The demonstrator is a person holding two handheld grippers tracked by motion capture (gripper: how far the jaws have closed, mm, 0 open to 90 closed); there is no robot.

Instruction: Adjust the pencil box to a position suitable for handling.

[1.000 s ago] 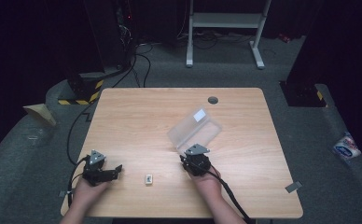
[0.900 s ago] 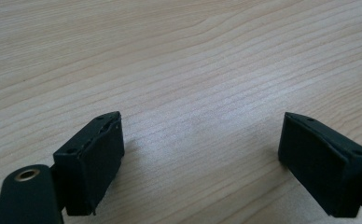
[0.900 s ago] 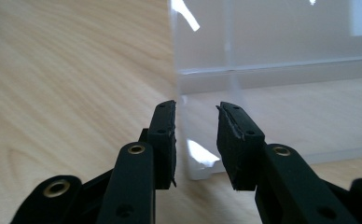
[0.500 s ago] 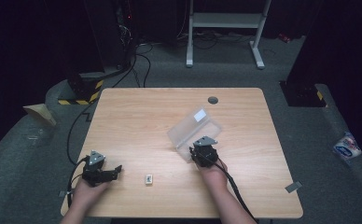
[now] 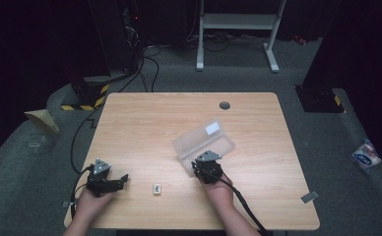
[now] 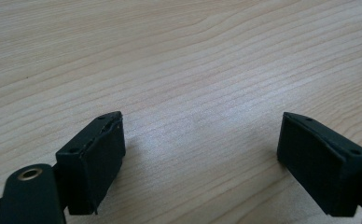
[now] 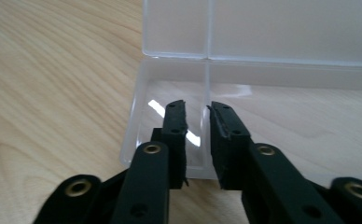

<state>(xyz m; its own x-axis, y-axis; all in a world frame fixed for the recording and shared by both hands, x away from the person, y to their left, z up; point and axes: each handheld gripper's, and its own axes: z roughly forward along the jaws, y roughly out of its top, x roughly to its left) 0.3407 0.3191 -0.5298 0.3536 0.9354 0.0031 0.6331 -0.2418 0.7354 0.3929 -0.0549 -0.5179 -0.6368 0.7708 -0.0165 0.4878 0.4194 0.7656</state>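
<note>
Right gripper (image 5: 202, 166) has moved forward from the table's near edge to the clear box (image 5: 204, 143) over the last second; left gripper (image 5: 111, 182) and the small piece (image 5: 156, 188) haven't shifted. Box sits open right of table (image 5: 144, 118) centre, lid up toward the far side, white label (image 5: 211, 128) on the lid. Right gripper view: jaws nearly together, narrow gap, nothing between them, tips over the box's (image 7: 179, 88) near wall, seemingly around the divider (image 7: 207, 81), though I can't tell if they touch it. Left gripper (image 6: 200, 154) jaws spread wide over bare wood, holding nothing. Judgement: box looks like light, thin, stiff plastic, smooth and likely slippery, will slide if pushed; best grip is pinching a wall or the lid's free edge, gently, as it could flex or crack. High view gives layout and the small piece between the hands; right gripper view adds the empty compartments and the jaw gap, unreadable from above.
</note>
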